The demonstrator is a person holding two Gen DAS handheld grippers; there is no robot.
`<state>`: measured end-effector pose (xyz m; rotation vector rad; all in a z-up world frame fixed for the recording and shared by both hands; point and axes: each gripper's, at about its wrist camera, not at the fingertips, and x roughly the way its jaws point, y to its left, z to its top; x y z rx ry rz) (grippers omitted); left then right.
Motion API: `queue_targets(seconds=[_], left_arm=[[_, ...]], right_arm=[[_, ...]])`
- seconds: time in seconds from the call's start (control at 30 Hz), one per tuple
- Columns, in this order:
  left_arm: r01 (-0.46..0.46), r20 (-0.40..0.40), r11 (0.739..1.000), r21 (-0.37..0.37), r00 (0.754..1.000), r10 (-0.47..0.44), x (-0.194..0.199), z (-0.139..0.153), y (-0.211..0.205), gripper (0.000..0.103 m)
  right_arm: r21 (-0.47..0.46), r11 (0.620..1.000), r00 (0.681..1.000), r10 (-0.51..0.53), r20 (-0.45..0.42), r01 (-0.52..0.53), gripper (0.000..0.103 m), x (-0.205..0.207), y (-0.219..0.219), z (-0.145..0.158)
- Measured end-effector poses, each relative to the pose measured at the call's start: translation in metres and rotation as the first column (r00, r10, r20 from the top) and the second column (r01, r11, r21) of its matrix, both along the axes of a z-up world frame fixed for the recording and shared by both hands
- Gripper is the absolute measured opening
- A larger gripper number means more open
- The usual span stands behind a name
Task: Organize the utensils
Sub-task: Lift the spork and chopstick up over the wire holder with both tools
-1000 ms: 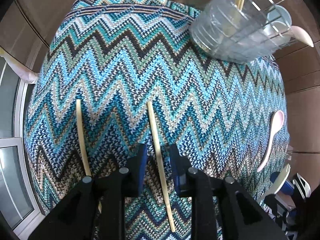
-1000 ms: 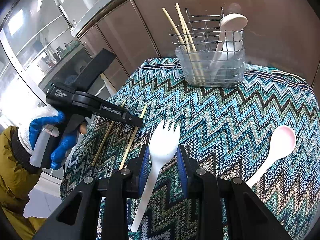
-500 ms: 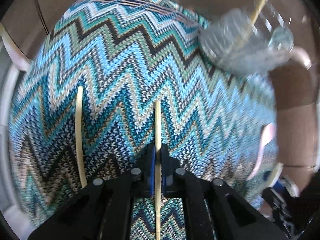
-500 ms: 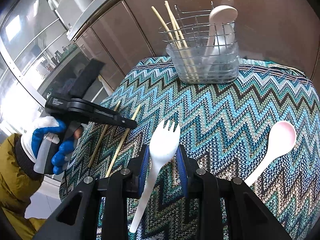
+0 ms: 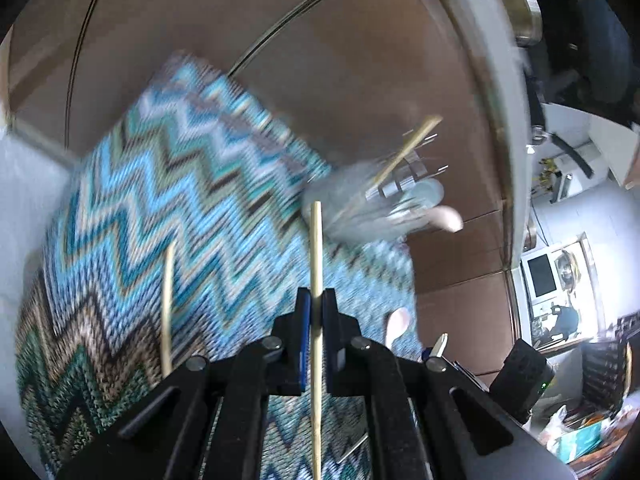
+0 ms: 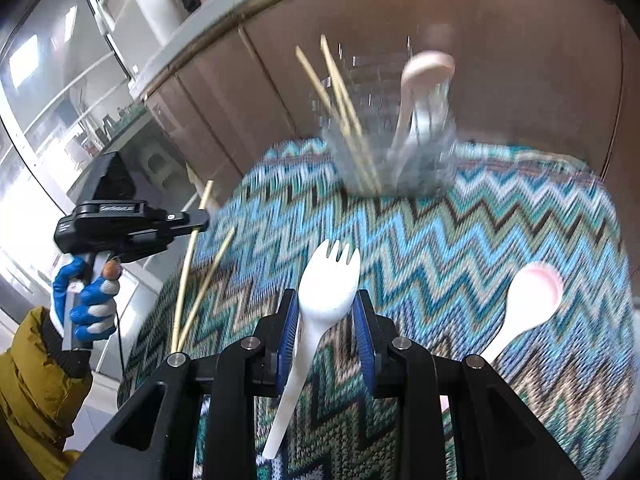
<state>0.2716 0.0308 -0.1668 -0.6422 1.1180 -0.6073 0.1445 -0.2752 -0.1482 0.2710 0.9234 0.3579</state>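
My left gripper (image 5: 316, 300) is shut on a wooden chopstick (image 5: 316, 248) and holds it lifted above the zigzag cloth (image 5: 160, 208); it also shows in the right wrist view (image 6: 192, 222). A second chopstick (image 5: 168, 304) lies on the cloth at the left. My right gripper (image 6: 326, 304) is shut on a white spork (image 6: 326, 280), tines forward. The wire utensil holder (image 6: 396, 140) stands at the far edge with chopsticks and a spoon in it; it is blurred in the left wrist view (image 5: 376, 200). A pink-white spoon (image 6: 528, 304) lies on the cloth at the right.
Brown cabinet panels (image 6: 500, 60) stand right behind the holder. The cloth-covered table ends at the left, with the floor and a glass partition (image 6: 52, 100) beyond it. The person's blue-gloved hand (image 6: 86, 300) holds the left gripper.
My left gripper closed on the chopstick and has lifted it off the cloth, tilting up toward the holder. My right gripper with the spork has moved slightly; both views are motion-blurred.
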Motion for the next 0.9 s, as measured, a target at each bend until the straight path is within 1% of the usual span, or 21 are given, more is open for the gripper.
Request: queue_targets(seconds=[0.07,0.13,0.2,0.27,0.3,0.37,0.43,0.47,0.5,0.53,0.57,0.6,0.63,0.67,0.7,0.73,0.77,0.83,0.87,0.9], left_arm=[[0.001,0.079,1.0,0.02,0.997,-0.003,0.003,0.032,-0.005,0.005],[0.003,0.158,1.0,0.03,0.987,-0.007,0.005,0.067,-0.014,0.005],[-0.004,0.23,0.999,0.042,0.973,-0.006,0.01,0.097,-0.023,0.005],[-0.019,0.294,0.999,0.049,0.956,0.004,0.017,0.124,-0.033,0.005],[-0.04,0.34,0.997,0.059,0.94,0.018,0.021,0.14,-0.042,0.005],[-0.085,0.427,0.993,0.076,0.903,0.044,0.027,0.166,-0.058,0.005],[-0.123,0.488,0.989,0.079,0.87,0.07,0.034,0.178,-0.073,0.005],[-0.154,0.525,0.985,0.076,0.846,0.092,0.039,0.183,-0.083,0.005],[-0.176,0.549,0.982,0.076,0.829,0.106,0.042,0.187,-0.089,0.005],[-0.198,0.572,0.977,0.079,0.812,0.119,0.045,0.188,-0.096,0.005],[-0.24,0.608,0.966,0.093,0.782,0.136,0.048,0.187,-0.107,0.005],[-0.261,0.63,0.96,0.102,0.764,0.141,0.049,0.185,-0.115,0.005],[-0.279,0.652,0.954,0.111,0.745,0.142,0.052,0.182,-0.124,0.005],[-0.298,0.669,0.947,0.121,0.729,0.144,0.054,0.178,-0.13,0.005],[-0.318,0.693,0.939,0.131,0.706,0.143,0.056,0.173,-0.139,0.005],[-0.331,0.709,0.934,0.135,0.691,0.142,0.058,0.168,-0.145,0.005],[-0.354,0.73,0.925,0.139,0.668,0.146,0.059,0.161,-0.152,0.005],[-0.373,0.754,0.916,0.145,0.641,0.142,0.06,0.15,-0.16,0.005],[-0.391,0.769,0.909,0.144,0.622,0.146,0.062,0.142,-0.164,0.005],[-0.402,0.778,0.905,0.142,0.611,0.149,0.061,0.134,-0.165,0.005]], right_arm=[[-0.002,1.0,0.999,-0.023,0.047,0.024,0.028,0.004,-0.007,0.019],[-0.007,0.998,0.993,-0.054,0.104,0.055,0.028,0.011,-0.015,0.043],[-0.016,0.996,0.983,-0.084,0.166,0.088,0.028,0.018,-0.023,0.067],[-0.031,0.991,0.964,-0.119,0.237,0.13,0.028,0.029,-0.03,0.093],[-0.037,0.988,0.956,-0.132,0.264,0.147,0.028,0.034,-0.031,0.103],[-0.048,0.979,0.924,-0.171,0.341,0.199,0.028,0.048,-0.036,0.128],[-0.065,0.966,0.886,-0.202,0.417,0.251,0.028,0.06,-0.035,0.145],[-0.07,0.956,0.86,-0.222,0.46,0.284,0.028,0.067,-0.034,0.152],[-0.069,0.951,0.845,-0.233,0.481,0.301,0.028,0.073,-0.034,0.154],[-0.07,0.942,0.82,-0.248,0.515,0.329,0.028,0.081,-0.034,0.156],[-0.07,0.934,0.802,-0.261,0.538,0.351,0.028,0.088,-0.034,0.156],[-0.064,0.927,0.785,-0.274,0.556,0.369,0.028,0.094,-0.034,0.155],[-0.063,0.921,0.771,-0.283,0.57,0.384,0.028,0.098,-0.033,0.155],[-0.068,0.911,0.75,-0.292,0.594,0.408,0.028,0.105,-0.031,0.152],[-0.068,0.906,0.736,-0.294,0.61,0.418,0.028,0.11,-0.029,0.15],[-0.067,0.904,0.728,-0.295,0.618,0.423,0.028,0.115,-0.029,0.148],[-0.07,0.899,0.719,-0.296,0.629,0.432,0.028,0.12,-0.027,0.142],[-0.083,0.886,0.698,-0.298,0.651,0.456,0.028,0.125,-0.026,0.133],[-0.094,0.876,0.687,-0.299,0.662,0.472,0.028,0.129,-0.024,0.125],[-0.097,0.873,0.684,-0.3,0.665,0.478,0.028,0.128,-0.026,0.12]])
